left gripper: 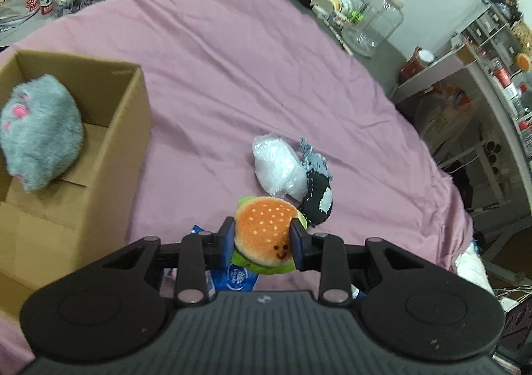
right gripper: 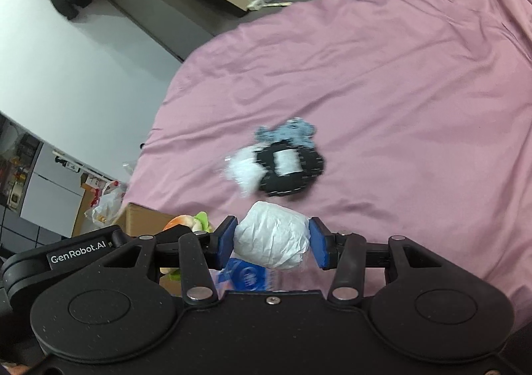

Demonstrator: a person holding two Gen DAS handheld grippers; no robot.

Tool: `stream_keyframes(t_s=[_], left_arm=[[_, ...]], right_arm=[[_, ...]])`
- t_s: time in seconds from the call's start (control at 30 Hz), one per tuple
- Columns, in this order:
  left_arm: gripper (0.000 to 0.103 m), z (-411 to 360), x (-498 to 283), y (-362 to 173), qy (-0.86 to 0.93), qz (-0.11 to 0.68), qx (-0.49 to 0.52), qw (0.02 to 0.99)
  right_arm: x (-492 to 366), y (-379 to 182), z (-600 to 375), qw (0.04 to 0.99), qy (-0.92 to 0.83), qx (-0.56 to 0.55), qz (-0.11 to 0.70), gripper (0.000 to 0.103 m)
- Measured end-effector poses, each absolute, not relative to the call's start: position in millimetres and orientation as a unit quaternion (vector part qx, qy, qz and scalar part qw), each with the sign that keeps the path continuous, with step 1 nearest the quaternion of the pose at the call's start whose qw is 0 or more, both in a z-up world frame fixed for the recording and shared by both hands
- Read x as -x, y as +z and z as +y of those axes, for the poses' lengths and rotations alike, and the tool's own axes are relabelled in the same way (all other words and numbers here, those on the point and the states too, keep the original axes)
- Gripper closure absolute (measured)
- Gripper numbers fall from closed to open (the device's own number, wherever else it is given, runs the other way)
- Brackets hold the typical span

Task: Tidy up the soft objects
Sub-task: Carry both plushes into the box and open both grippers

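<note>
On the pink bed, near its front edge, the left gripper is clenching a burger plush, blue pads pressing on both sides of the bun, smiley face pointing toward the camera. The plush is hanging off the sheet, above a blue packet lying under the jaws. Just past it, a clear plastic bundle and a black-and-white fabric toy with a grey frayed piece are lying touching each other on the sheet. At the bed's left edge an open cardboard box is standing, with a grey fluffy plush with pink marks sitting in it, leaning on the left side.

In the right wrist view, the right gripper is grasping a white crumpled bundle, pads touching its two ends, bundle held clear of the sheet. The blue packet is showing under it. Beyond, the fabric toy and plastic bundle are lying together mid-bed, blurred. The left gripper's body is showing at lower left with the burger plush poking out behind it and a corner of the box behind that. Off the bed's far edge, a grey table is carrying a clear jar and clutter.
</note>
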State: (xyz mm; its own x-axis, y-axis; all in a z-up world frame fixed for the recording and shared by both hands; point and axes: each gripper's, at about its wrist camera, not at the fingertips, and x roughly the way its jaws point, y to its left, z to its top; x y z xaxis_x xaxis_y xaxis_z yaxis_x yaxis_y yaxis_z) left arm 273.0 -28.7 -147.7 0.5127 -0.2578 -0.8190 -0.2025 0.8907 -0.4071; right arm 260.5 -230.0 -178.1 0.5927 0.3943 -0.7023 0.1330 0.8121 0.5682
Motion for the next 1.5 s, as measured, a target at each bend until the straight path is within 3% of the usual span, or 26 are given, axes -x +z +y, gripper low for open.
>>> stream_keyframes(t_s=[0.63, 1.5], left_arm=[[0.071, 76, -229, -106, 0.015, 0.443, 0.277, 0.853], [0.07, 173, -211, -129, 0.06, 0.449, 0.317, 0.833]], right_arm=[[-243, -118, -132, 0.865, 0.117, -0.246, 0.423, 0.057], [-253, -109, -42, 0.87, 0.143, -0.189, 0.432, 0.057]])
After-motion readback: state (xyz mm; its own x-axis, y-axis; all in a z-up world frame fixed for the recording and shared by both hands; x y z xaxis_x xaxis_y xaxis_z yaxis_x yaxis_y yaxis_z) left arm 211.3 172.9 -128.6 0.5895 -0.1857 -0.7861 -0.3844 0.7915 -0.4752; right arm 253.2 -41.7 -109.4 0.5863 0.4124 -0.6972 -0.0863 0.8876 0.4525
